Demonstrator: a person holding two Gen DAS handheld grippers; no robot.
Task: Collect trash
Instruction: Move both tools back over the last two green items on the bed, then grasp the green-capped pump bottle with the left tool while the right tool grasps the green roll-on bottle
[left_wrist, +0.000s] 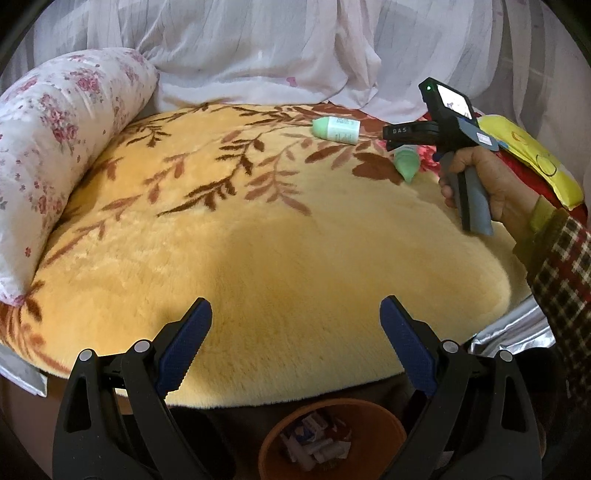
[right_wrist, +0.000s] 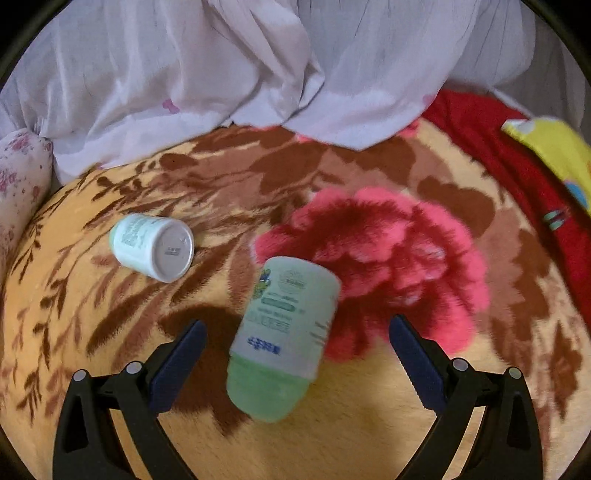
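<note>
Two pale green bottles lie on a plush yellow blanket (left_wrist: 258, 229) with brown leaves. The nearer bottle (right_wrist: 284, 332) has a green cap and lies between the open fingers of my right gripper (right_wrist: 297, 332); it also shows in the left wrist view (left_wrist: 406, 162) under the right gripper (left_wrist: 391, 142). The farther bottle (right_wrist: 153, 247) lies on its side, base toward me, also seen in the left wrist view (left_wrist: 336, 129). My left gripper (left_wrist: 295, 314) is open and empty over the blanket's front edge. An orange bin (left_wrist: 332, 439) with scraps stands below it.
A floral bolster (left_wrist: 62, 147) lies along the left of the bed. White sheer fabric (left_wrist: 277, 48) is heaped at the back. A red cloth (right_wrist: 491, 147) and yellow cushion (left_wrist: 532, 155) lie at the right. Silver foil (left_wrist: 517, 332) edges the bed.
</note>
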